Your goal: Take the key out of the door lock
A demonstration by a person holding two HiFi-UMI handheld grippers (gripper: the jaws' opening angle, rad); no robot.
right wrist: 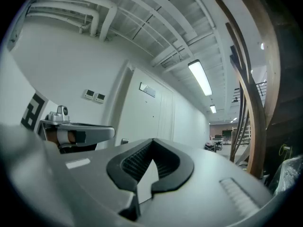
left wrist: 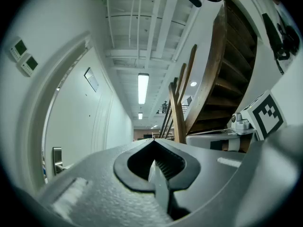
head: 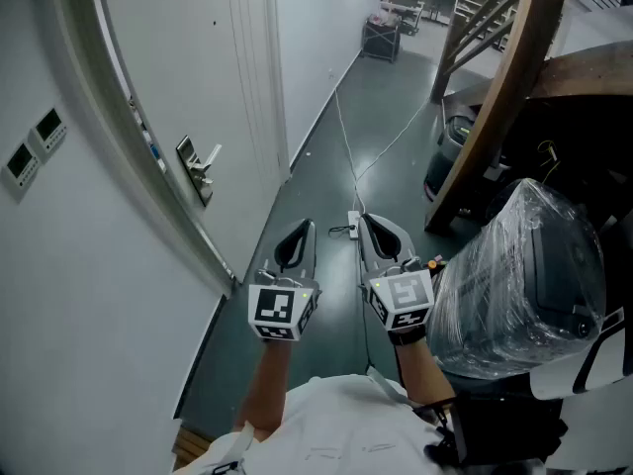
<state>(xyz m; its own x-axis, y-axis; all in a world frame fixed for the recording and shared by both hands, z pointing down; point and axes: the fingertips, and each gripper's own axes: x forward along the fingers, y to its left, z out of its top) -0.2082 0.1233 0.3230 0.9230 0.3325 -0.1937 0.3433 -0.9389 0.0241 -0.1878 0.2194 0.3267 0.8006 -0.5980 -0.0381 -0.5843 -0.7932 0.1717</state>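
Corridor floor [head: 326, 156]: dark and bare ahead of me, apart from a thin cable [head: 346, 146] running down its length.

Door [head: 198, 47]: white, shut in its frame on my left. A wooden staircase [head: 499, 87] rises on my right, with a plastic-wrapped bundle [head: 524, 285] just beside my right arm.

Left tool [head: 300, 237]: clenched, nothing between the jaws. It is held out over the floor and pointed down the corridor, well apart from the door.

Right tool [head: 376, 234]: clenched and likewise empty, level with the left one and just beside it.

Lock plate [head: 195, 171]: metal, with a lever handle, mounted at the door's edge next to the frame, ahead and to the left of both tools.

Key: I judge it to be in that plate, under the lever, but it is too small here for me to make out.

Progress, as I judge it: nothing done. Neither tool has reached the door. What is left is to close on the plate, open one tool, grip the key and draw it straight out.
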